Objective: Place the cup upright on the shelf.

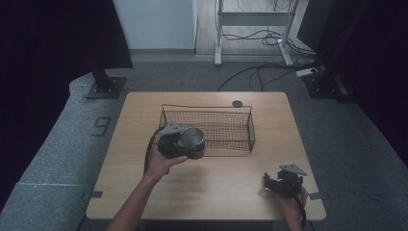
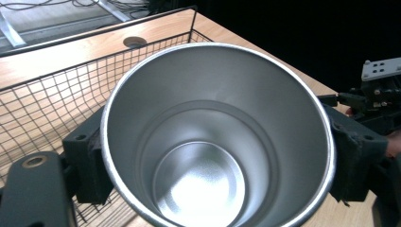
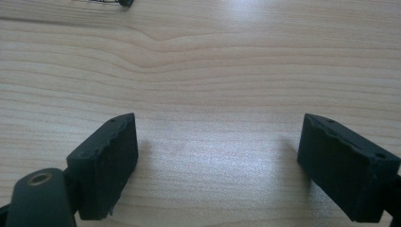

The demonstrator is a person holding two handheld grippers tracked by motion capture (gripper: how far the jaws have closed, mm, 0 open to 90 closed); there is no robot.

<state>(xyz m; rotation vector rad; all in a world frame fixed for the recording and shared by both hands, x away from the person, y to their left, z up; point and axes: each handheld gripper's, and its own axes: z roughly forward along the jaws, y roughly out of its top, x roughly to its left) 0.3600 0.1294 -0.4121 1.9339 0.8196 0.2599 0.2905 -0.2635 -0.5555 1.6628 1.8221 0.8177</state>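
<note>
Left hand-held gripper (image 1: pixel 190 144) is clamped on a steel cup (image 1: pixel 192 138), one jaw on each side of the cup wall. In the left gripper view the cup (image 2: pixel 215 137) sits squarely between the black jaws, mouth facing the camera, inside empty and shiny. Pads (image 2: pixel 87 161) press the outer wall just below the rim.

High view: the cup is held at the front-left corner of the wire basket (image 1: pixel 250 126), overlapping its near edge. Cannot tell whether the cup is over the basket floor or just outside the front wall. The left hand (image 1: pixel 163 161) grips the tool from the near side, cable looping off to the left.

The basket is on the wooden counter (image 1: pixel 216 192), centre-back, and looks empty. A small round dark disc (image 1: pixel 236 103) is set in the counter just behind the basket's far rim.

Right hand-held gripper (image 1: pixel 279 183) is at the counter's front-right, well apart from cup and basket. In the right gripper view its jaws are spread wide with nothing between them, only bare wood (image 3: pixel 213 85) beneath. The right hand (image 1: pixel 293 199) holds it from the near edge.
</note>
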